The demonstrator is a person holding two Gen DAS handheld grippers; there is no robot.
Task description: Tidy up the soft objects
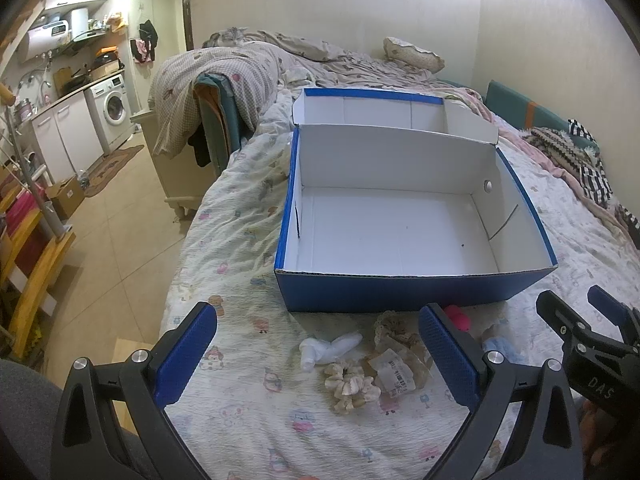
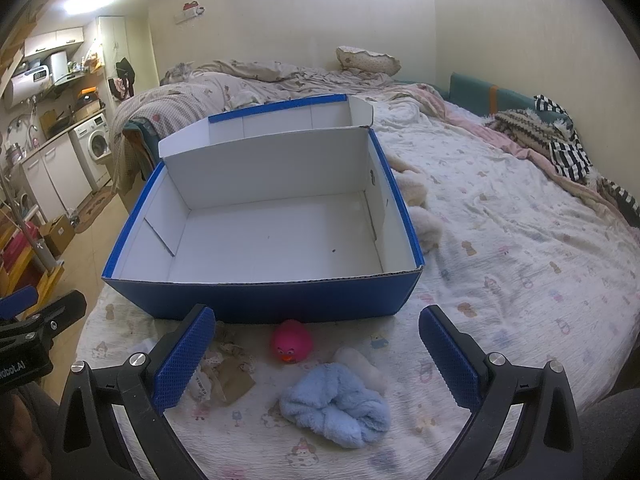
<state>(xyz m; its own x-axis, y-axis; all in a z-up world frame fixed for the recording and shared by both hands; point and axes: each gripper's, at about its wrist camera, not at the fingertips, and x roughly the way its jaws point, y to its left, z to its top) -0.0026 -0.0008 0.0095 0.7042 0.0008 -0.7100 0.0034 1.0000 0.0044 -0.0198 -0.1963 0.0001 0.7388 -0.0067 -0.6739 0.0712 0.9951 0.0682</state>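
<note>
An open blue box with a white, empty inside stands on the bed; it also shows in the right wrist view. In front of it lie a cream scrunchie, a small white sock, a tagged beige lace piece, a pink rubber duck, a light blue fluffy cloth and a white fluffy piece. My left gripper is open and empty above the sock and scrunchie. My right gripper is open and empty above the duck and blue cloth; it also shows at the left wrist view's right edge.
The bed carries a rumpled quilt, a pillow and striped clothes at the far right. Cream fluffy items lie right of the box. The bed's left edge drops to a tiled floor with cabinets and a washing machine.
</note>
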